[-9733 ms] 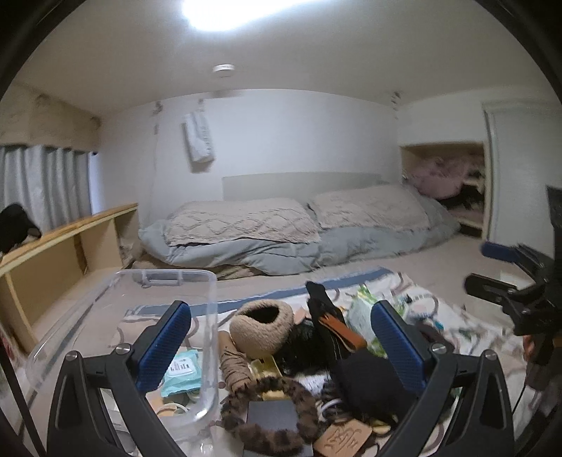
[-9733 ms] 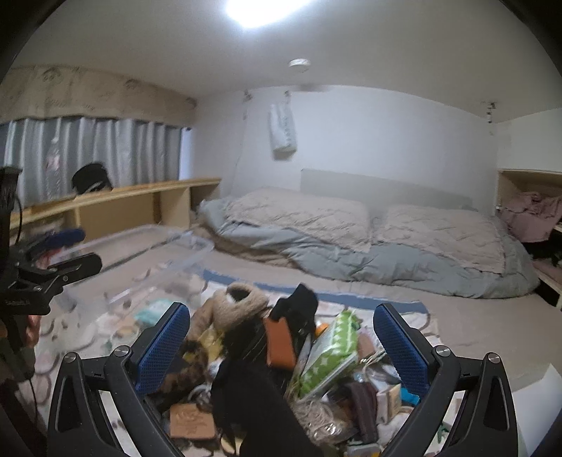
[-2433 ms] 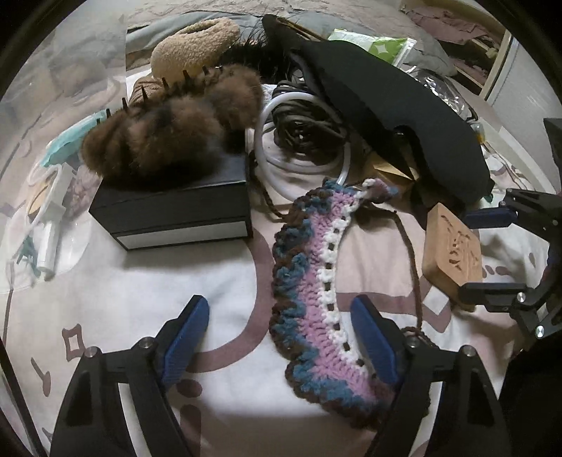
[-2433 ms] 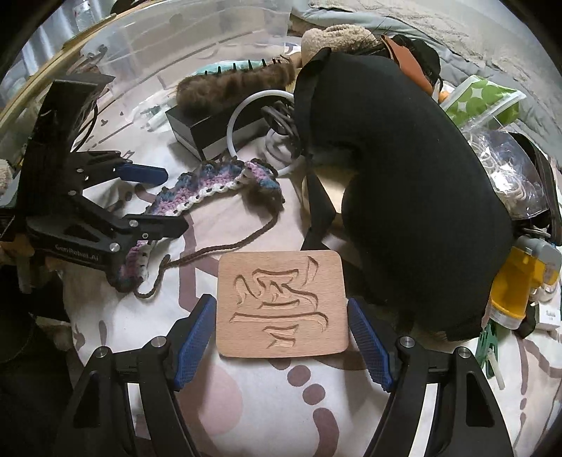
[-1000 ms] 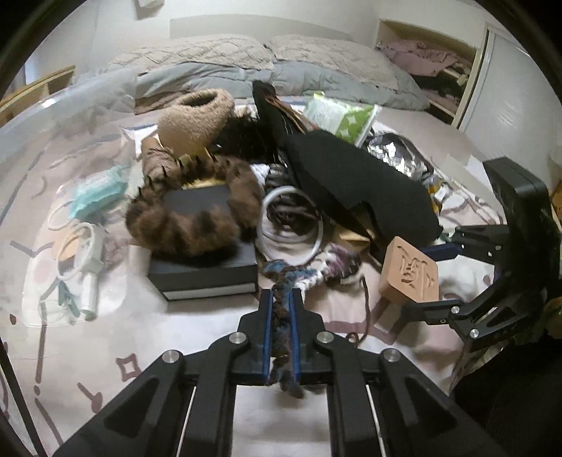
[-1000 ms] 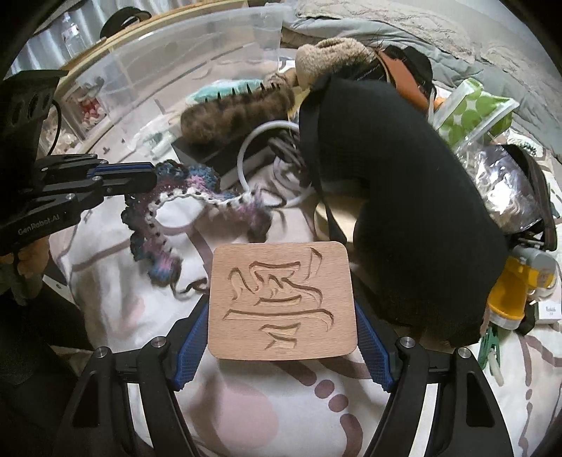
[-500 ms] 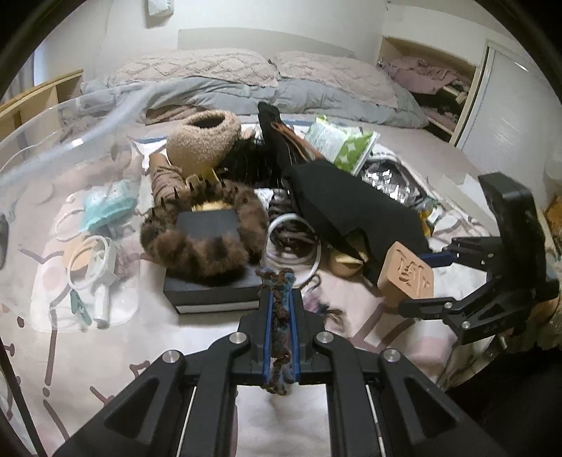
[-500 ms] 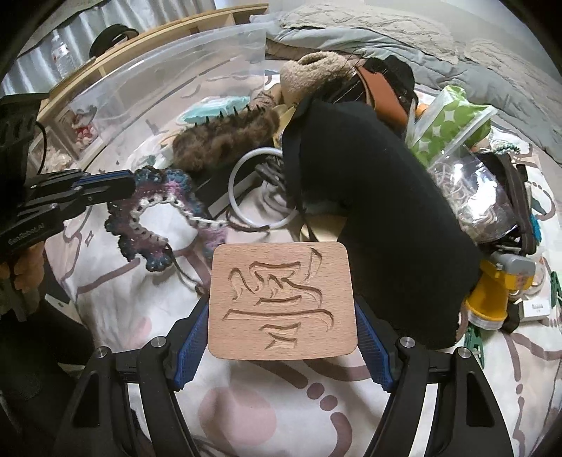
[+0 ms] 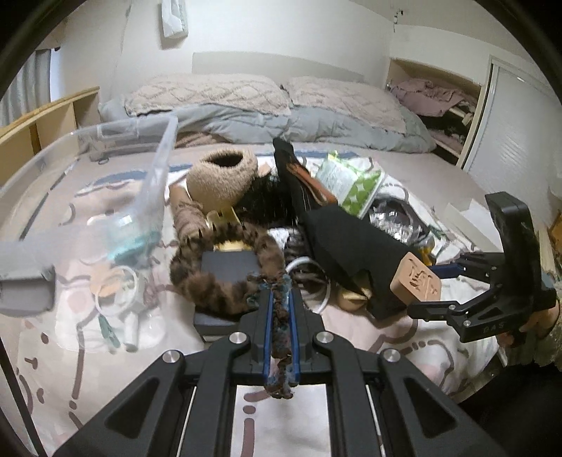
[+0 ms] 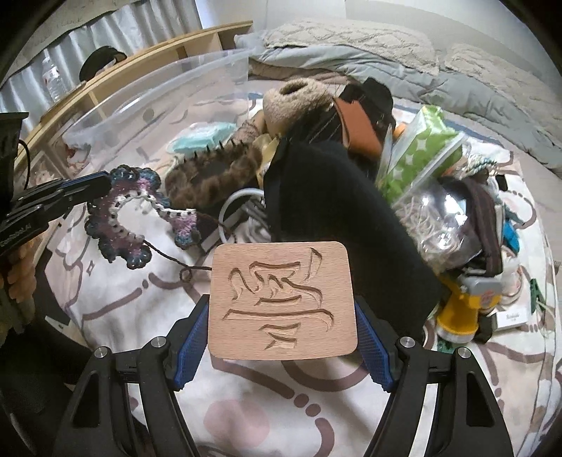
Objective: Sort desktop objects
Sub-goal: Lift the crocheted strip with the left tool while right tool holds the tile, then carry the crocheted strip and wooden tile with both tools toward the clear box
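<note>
Claw [image 10: 282, 355] grips wooden block [image 10: 282, 300] carved with character; script unreadable

- Setting: a bedroom in a home.
- Bed [image 9: 246, 116] along the far wall, with two quilted pillows [image 9: 207, 93] and a grey duvet [image 9: 316, 126].
- Low wooden shelf unit [image 9: 42, 119] on the left; a water bottle [image 10: 52, 79] stands on it in the right wrist view.
- Grey curtain [image 10: 116, 24] behind the shelf.
- Open closet [image 9: 435, 102] at right, holding heaped clothes, with a sliding door [image 9: 516, 133] beside it.
- Household clutter lies piled on a patterned sheet [image 10: 116, 306]: a furry slipper [image 9: 221, 175], a green wet-wipes pack [image 9: 354, 186], a faux-fur hair claw [image 9: 224, 281].
- Clear plastic storage bin [image 9: 154, 172] beside the pile.
</note>
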`<state>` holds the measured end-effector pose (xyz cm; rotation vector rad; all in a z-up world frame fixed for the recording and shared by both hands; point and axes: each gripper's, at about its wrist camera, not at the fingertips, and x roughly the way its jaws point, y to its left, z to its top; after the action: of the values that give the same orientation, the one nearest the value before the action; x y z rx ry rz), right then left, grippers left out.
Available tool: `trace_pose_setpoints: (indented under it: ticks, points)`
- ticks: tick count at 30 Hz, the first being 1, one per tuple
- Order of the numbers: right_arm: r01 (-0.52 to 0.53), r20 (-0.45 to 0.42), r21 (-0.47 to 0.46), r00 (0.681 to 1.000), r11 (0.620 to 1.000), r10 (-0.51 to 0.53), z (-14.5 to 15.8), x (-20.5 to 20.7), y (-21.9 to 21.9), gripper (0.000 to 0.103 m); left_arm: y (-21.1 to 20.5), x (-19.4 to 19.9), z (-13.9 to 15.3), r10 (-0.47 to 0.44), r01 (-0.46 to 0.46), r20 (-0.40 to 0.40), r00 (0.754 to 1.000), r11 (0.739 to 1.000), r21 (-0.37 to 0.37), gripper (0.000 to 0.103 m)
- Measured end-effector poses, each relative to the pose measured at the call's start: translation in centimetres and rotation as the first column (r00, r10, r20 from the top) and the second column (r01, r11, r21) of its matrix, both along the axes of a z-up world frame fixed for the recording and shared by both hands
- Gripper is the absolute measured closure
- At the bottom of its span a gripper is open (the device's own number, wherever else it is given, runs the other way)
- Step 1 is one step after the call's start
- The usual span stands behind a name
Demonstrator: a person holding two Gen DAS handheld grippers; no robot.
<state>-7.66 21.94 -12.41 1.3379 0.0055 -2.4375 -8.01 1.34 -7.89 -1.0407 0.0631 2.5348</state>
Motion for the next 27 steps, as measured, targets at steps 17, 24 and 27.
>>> trace_pose_setpoints:
  ticks: [17,24,27]
  points:
    - [0.041,-0.109,-0.039,0.993,0.998,-0.045,4.9,-0.9,-0.3,0.026,0.3,0.4,7.1,0.009,0.000,-0.183,0.983,0.999,0.048,0.094]
    - [0.052,-0.150,-0.053,0.987,0.997,-0.059,6.7,-1.0,-0.5,0.026,0.3,0.6,9.7,0.032,-0.010,-0.240,0.970,0.996,0.094,0.094]
    - [0.056,-0.163,-0.056,0.984,0.997,-0.065,7.3,-1.0,-0.6,0.026,0.5,0.8,10.6,0.032,-0.004,-0.262,0.964,0.995,0.104,0.094]
